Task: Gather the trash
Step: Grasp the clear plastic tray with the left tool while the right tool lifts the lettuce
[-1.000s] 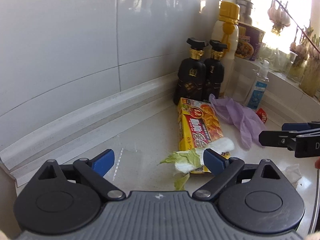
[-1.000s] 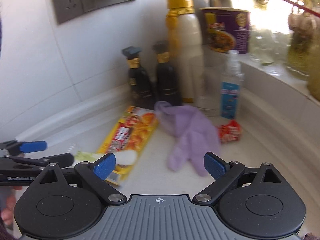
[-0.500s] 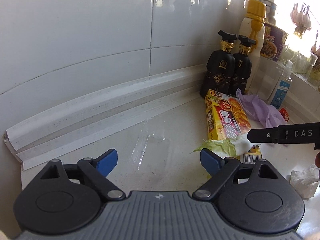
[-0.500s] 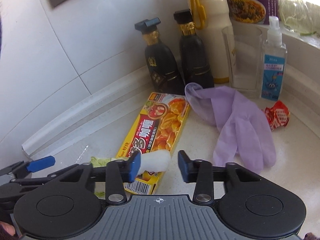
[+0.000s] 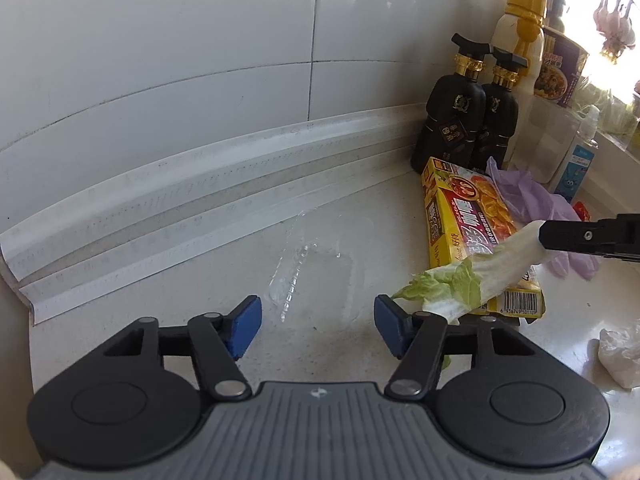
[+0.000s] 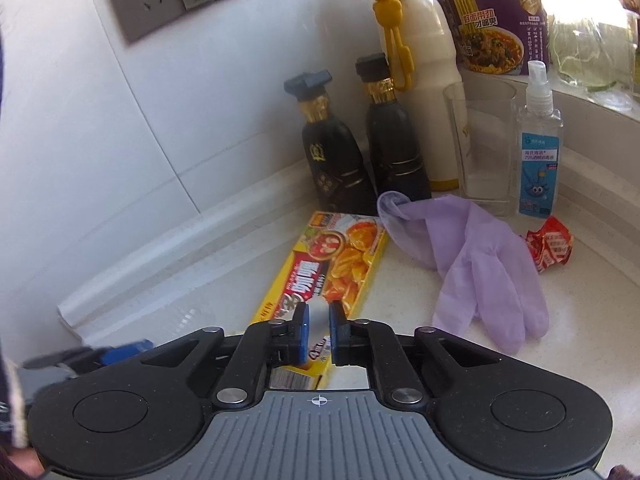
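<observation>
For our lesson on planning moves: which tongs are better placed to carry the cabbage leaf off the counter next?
Right. The right tongs are closing on the cabbage leaf's white stalk, which sits between their pads. The left tongs are closing with no leaf between them.

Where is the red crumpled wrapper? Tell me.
In the right wrist view the red crumpled wrapper lies at the right on the counter, just below the clear spray bottle and right of the purple glove.

- A barcode with digits "6 936749 50110" is printed on the yellow box [image 5: 472, 236], just right of the left gripper [image 5: 318, 330].
- "75%" is printed on the spray bottle [image 6: 538, 148], far right of the right gripper [image 6: 319, 334].
</observation>
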Tool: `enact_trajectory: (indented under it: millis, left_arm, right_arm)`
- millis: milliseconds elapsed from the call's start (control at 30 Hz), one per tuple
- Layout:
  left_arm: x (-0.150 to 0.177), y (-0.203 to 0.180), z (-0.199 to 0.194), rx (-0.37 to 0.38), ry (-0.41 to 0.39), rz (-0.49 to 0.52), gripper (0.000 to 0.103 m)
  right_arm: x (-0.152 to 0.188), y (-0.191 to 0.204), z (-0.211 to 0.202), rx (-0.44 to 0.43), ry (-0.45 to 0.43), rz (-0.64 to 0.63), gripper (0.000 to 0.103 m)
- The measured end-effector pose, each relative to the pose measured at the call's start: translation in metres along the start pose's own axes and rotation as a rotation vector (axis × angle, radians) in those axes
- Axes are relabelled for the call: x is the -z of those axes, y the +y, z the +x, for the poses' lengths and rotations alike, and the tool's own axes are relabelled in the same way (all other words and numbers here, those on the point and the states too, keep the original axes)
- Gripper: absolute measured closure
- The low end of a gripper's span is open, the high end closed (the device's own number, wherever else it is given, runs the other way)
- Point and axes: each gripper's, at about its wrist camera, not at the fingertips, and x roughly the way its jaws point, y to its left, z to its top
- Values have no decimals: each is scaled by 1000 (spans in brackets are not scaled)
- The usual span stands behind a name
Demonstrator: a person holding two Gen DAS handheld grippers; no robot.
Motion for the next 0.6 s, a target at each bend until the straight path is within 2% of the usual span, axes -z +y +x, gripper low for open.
enact_trajectory:
  millis: [133,300,600]
  left_arm:
    - [0,-1,1,-18,-6,4,63]
    - [-1,2,-6,-31,-21,-12,64]
    - [-5,12,-27,-55,-7,-18,65]
  right_arm:
    - [-1,-4,-9,-75,-10,70,98]
    - [-6,8,-19,-112,-22,58,99]
    - [-16,48,-43,-143,-54,-52,100]
